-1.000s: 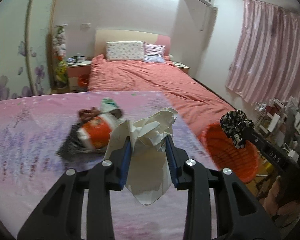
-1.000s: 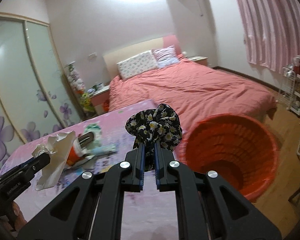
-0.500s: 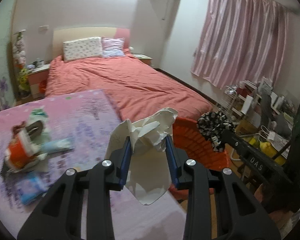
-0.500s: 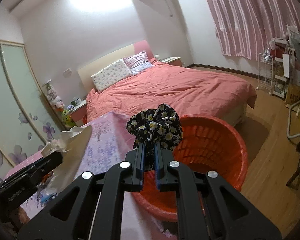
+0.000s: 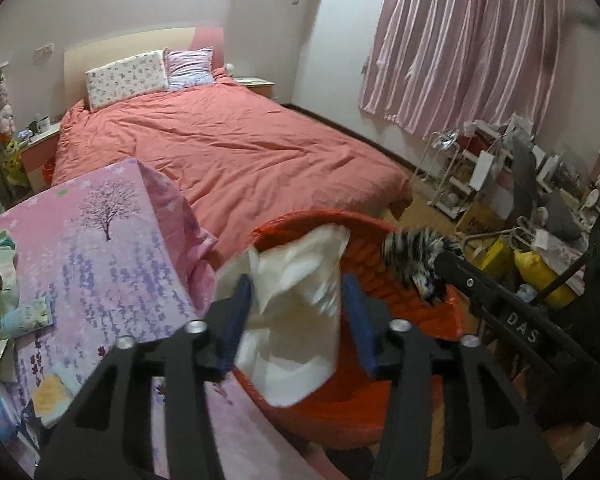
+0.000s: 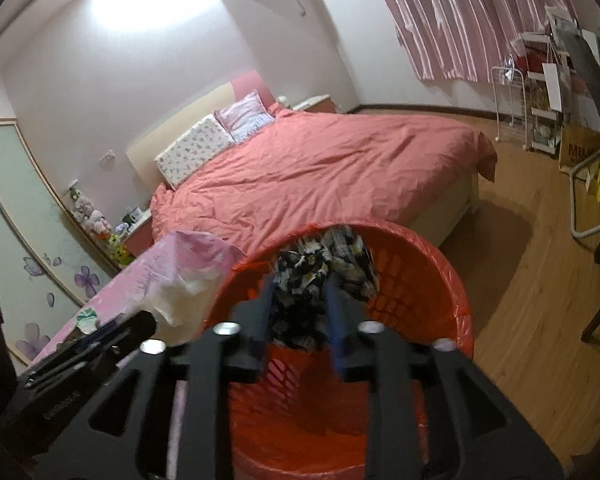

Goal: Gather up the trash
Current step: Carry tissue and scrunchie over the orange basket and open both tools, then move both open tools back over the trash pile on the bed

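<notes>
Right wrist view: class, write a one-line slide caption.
Right claw, jaws apart around a crumpled black floral cloth, poised over the red basket beside the bed.

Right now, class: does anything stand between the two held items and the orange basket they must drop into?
Nothing visible does. The white paper in the left gripper and the floral cloth in the right gripper both hang over the open orange basket.

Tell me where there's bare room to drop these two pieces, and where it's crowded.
The orange basket looks bare inside below both grippers. The pink cloth is bare from its tree print toward the basket; its left edge is crowded with wrappers. The crumpled paper and floral fabric hang over the basket.
</notes>
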The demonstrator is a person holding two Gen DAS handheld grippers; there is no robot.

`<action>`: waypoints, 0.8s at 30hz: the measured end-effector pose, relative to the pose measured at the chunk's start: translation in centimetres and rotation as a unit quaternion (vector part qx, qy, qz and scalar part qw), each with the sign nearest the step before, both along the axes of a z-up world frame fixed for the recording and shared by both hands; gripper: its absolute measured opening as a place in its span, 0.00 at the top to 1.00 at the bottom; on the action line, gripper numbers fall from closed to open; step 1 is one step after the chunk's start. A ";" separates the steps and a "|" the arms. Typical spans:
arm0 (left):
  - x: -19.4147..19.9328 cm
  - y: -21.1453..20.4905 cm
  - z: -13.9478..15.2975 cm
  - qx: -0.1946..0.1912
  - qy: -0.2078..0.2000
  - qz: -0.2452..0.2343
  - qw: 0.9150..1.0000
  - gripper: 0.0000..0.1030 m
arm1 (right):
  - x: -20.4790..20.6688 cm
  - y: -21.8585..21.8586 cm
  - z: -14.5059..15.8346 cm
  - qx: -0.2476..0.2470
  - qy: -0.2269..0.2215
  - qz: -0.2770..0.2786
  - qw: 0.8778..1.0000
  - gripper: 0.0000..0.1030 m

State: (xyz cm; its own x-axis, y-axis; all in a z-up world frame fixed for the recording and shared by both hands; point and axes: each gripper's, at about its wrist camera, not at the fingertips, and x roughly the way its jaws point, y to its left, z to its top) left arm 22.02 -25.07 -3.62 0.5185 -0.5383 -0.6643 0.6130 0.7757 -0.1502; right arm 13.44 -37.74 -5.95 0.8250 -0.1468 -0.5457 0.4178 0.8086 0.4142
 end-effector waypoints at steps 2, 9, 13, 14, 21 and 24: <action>0.4 0.5 -0.4 0.006 -0.002 0.006 1.000 0.45 | 0.0 0.1 -0.7 0.001 0.008 -0.002 1.000 0.63; 0.7 2.7 -0.7 0.019 -0.003 0.029 0.999 0.39 | -0.4 0.7 -0.3 -0.010 0.024 0.003 1.000 0.58; 0.2 5.6 -0.2 0.035 -0.022 0.053 0.998 0.34 | -0.6 1.3 0.4 -0.023 0.027 0.009 0.999 0.55; 0.0 6.3 -0.1 0.037 -0.023 0.059 0.997 0.34 | -0.5 1.4 0.5 -0.025 0.028 0.012 0.999 0.55; 0.2 14.7 0.6 0.055 -0.029 0.131 0.989 0.31 | 0.0 5.7 1.5 -0.046 0.042 0.050 0.997 0.53; 0.2 19.1 0.9 0.061 -0.033 0.173 0.982 0.30 | 0.7 8.3 1.7 -0.050 0.049 0.076 0.995 0.52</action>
